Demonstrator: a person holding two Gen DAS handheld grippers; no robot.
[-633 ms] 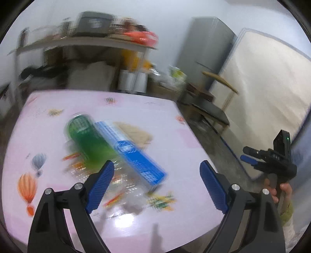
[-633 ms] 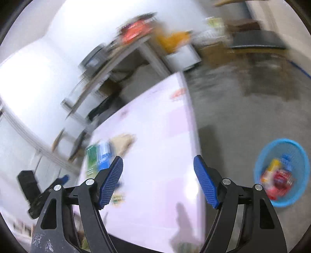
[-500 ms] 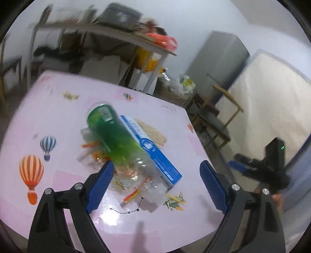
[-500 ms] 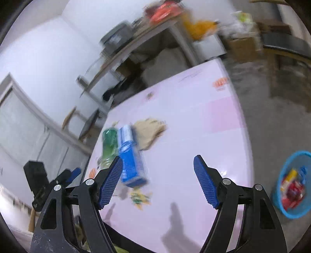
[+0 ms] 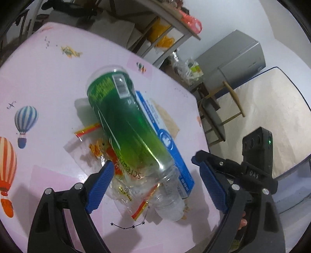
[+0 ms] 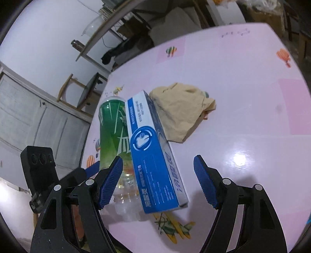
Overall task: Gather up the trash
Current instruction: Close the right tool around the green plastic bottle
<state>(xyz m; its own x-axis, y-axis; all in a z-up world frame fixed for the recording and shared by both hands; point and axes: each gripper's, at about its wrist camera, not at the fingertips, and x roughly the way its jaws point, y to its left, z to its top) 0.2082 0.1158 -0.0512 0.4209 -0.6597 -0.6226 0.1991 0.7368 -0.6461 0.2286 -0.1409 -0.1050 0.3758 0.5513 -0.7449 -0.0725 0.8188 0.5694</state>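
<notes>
A green plastic bottle [image 5: 124, 124] lies on its side on the pink table [image 5: 48, 81], neck towards me. A blue and white box [image 5: 167, 148] lies beside it on its right, over a clear printed wrapper [image 5: 97, 153]. My left gripper [image 5: 155, 184] is open, its jaws either side of the bottle's neck end. My right gripper [image 6: 158, 181] is open and straddles the near end of the box [image 6: 153, 159]; the bottle [image 6: 112, 132] lies left of it. A crumpled tan paper bag [image 6: 182, 109] sits behind the box.
The right gripper's body [image 5: 256, 155] shows close at the right in the left wrist view. A metal shelf [image 5: 155, 17], a grey cabinet [image 5: 239, 58] and a chair [image 5: 219, 109] stand beyond the table. The table's near edge runs just below both grippers.
Both grippers have moved in close to the trash pile. The right view swung from the floor and a blue basket onto the box. Both stay open.
</notes>
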